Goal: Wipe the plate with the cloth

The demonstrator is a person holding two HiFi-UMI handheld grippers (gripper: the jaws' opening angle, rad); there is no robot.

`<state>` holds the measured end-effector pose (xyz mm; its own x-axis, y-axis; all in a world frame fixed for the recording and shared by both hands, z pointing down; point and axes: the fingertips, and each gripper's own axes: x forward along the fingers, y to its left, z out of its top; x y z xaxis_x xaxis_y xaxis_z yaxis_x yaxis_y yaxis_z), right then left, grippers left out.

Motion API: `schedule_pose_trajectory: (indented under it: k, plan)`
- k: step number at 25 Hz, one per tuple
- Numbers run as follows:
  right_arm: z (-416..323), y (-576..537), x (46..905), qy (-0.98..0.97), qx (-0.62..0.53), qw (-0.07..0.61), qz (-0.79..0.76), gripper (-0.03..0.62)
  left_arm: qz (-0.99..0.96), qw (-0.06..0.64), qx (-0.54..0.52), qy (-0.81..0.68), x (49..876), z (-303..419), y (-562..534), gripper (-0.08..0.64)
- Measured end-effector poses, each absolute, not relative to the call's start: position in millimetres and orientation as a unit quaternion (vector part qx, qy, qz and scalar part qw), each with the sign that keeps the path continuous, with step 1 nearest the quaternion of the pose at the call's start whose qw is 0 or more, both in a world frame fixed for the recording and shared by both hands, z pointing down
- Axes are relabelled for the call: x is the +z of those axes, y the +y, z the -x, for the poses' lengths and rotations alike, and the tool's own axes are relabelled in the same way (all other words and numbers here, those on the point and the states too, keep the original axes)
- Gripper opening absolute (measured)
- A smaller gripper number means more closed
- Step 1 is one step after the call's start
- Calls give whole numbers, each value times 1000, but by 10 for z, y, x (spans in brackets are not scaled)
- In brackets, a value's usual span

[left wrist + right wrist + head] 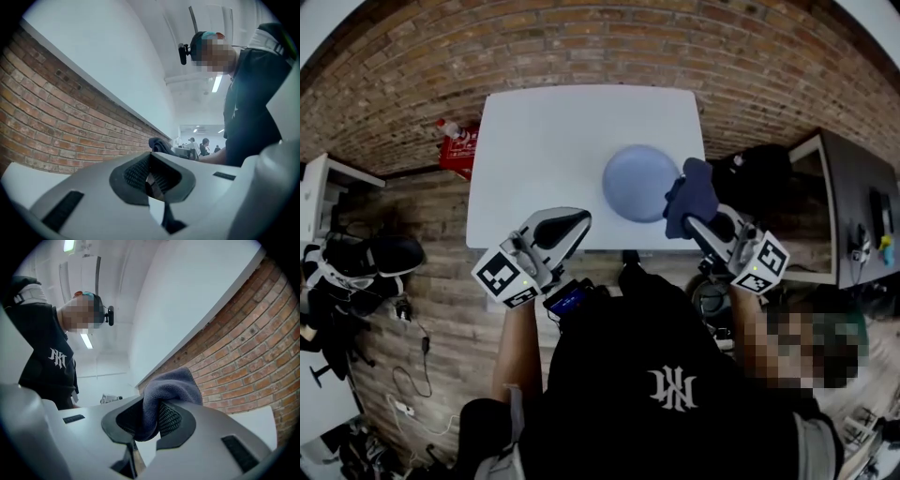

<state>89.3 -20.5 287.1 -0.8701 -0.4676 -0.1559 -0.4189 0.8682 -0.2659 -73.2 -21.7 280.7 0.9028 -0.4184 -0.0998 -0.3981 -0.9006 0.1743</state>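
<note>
A round blue-grey plate (639, 182) lies on the white table (553, 141), near its right front corner. My right gripper (697, 219) hovers at that corner, shut on a dark blue cloth (689, 195) that hangs over the plate's right rim. In the right gripper view the cloth (169, 386) bulges up out of the shut gripper (151, 422), which tilts upward towards a brick wall. My left gripper (570, 225) is at the table's front edge, left of the plate, shut and holding nothing. In its own view the left gripper (151, 177) points up and the cloth (159, 145) shows beyond it.
A red object (459, 147) lies on the brick floor at the table's left. Dark shoes and cables (370, 262) are on the floor further left. A black desk (853, 206) stands to the right, with a dark bag (764, 169) between it and the table.
</note>
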Motion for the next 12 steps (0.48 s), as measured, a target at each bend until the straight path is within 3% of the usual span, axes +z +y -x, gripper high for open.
schedule_pose_trajectory:
  k: [12]
  plan:
    - [-606,684,2991,965,-102,64,232,77,-970,92,-66,-216,3063,1092,614,2]
